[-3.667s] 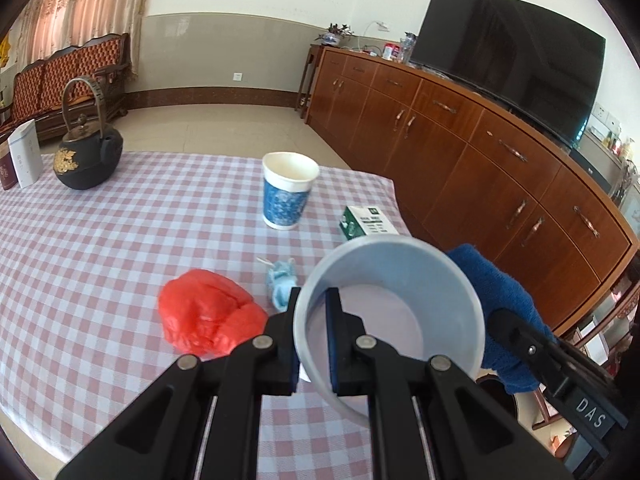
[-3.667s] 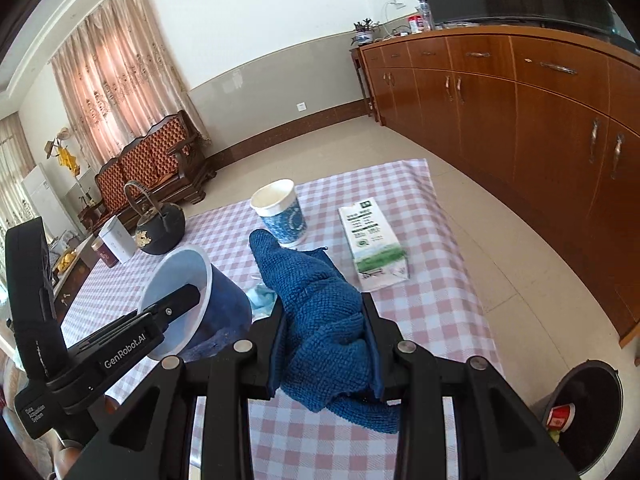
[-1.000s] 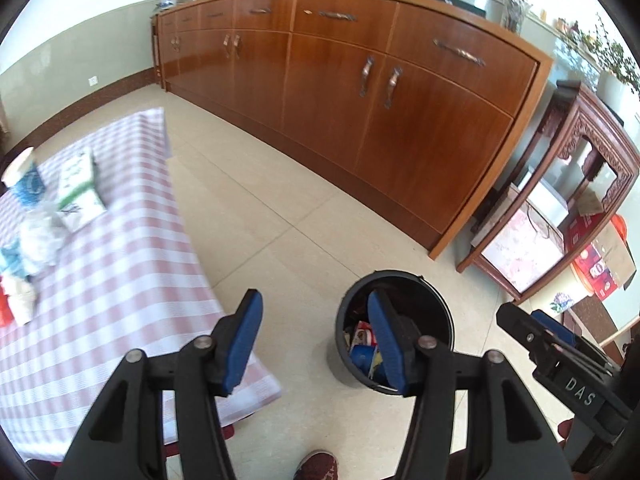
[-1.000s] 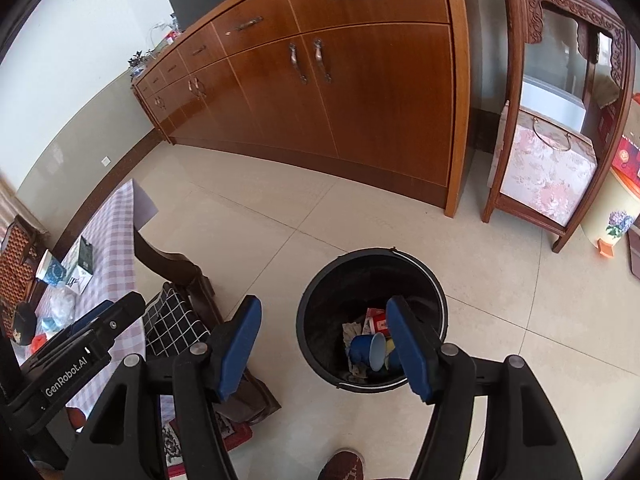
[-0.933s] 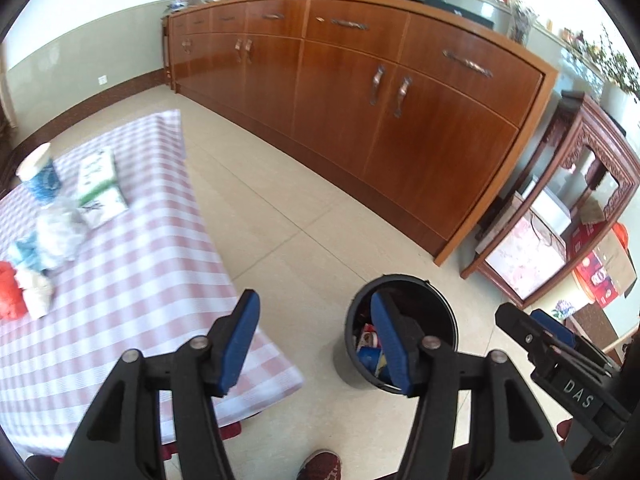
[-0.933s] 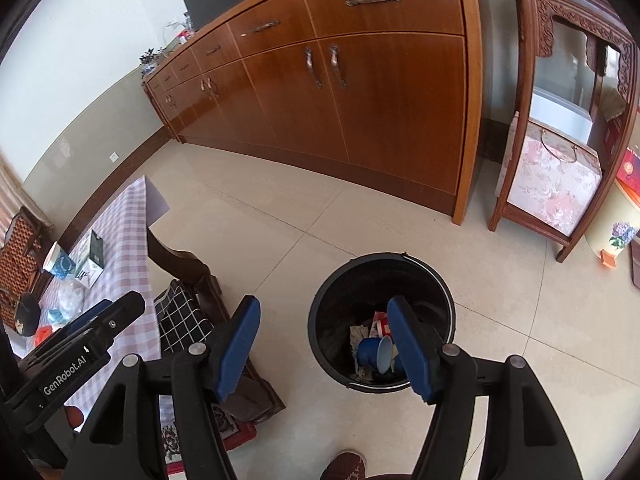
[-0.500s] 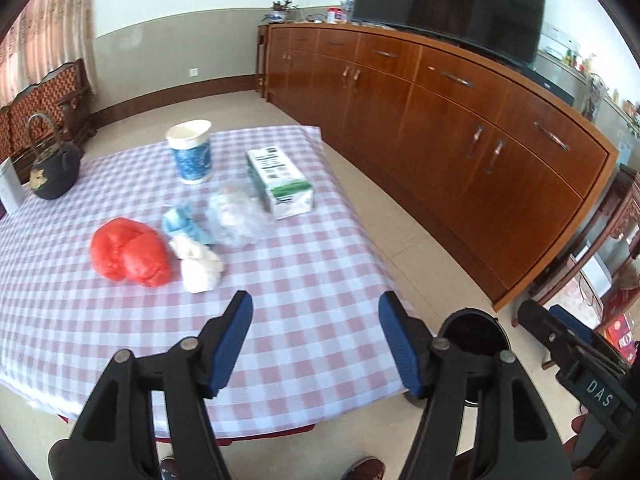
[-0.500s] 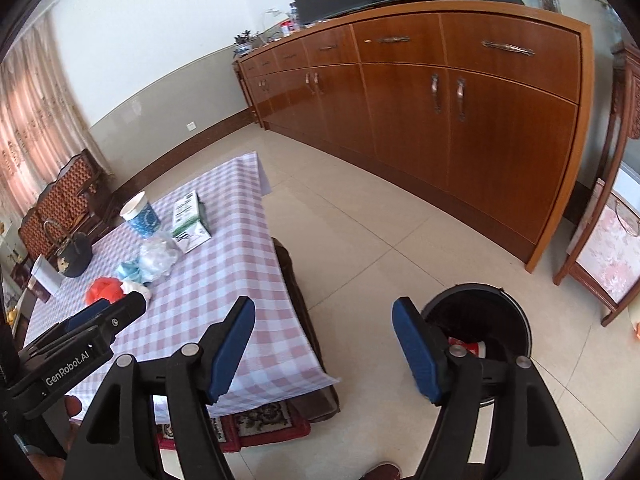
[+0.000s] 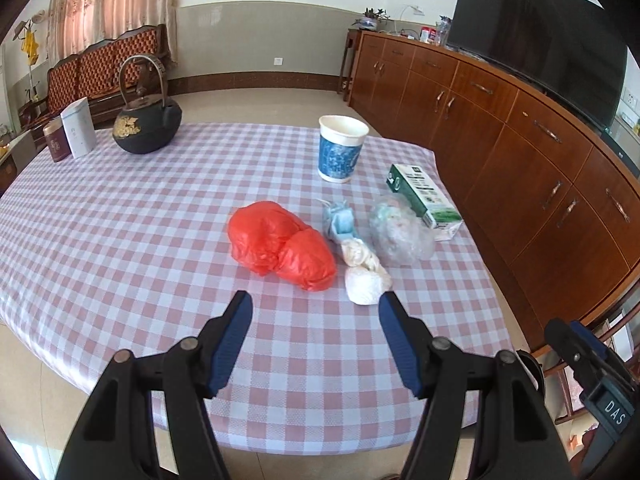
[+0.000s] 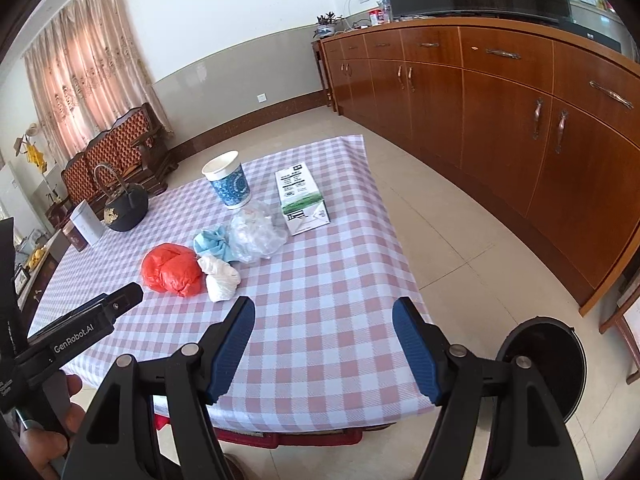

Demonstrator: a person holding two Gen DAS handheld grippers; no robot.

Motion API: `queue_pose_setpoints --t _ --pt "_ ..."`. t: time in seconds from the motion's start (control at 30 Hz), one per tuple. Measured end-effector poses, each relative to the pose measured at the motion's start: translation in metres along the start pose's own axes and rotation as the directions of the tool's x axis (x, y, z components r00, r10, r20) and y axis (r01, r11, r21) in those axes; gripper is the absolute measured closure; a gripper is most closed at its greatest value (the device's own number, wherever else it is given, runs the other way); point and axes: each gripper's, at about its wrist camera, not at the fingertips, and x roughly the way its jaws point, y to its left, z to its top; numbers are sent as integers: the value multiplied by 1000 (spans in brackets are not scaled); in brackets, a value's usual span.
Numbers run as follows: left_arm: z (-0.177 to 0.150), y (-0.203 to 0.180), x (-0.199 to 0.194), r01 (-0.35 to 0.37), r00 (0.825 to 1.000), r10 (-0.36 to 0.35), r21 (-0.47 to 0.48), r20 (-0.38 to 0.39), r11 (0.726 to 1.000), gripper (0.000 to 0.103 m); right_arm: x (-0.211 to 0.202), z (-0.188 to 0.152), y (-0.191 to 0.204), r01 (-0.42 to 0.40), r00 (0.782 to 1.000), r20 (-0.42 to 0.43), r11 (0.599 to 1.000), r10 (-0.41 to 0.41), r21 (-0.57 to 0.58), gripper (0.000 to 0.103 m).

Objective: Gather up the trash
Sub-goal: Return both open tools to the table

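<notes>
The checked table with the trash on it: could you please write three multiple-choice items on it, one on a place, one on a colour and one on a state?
1. Where does the milk carton lie?
A. near the table's edge toward the wooden cabinets
B. beside the black teapot
C. on the floor

2. What colour is the largest crumpled bag?
A. green
B. red
C. black

3. How does the paper cup stand?
A. tipped on its side
B. upside down
C. upright, mouth up

Key: 1 A, the carton lies at the cloth's edge on the cabinet side, far from the teapot; 2 B, the bag is bright red in both views; 3 C, the cup's open white rim faces up on the table.
</notes>
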Motion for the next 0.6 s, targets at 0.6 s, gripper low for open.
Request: queue_pose_setpoints --t 0.6 --pt "21 27 54 -10 998 7 -50 -57 999 36 81 25 54 -62 996 -67 995 57 -79 30"
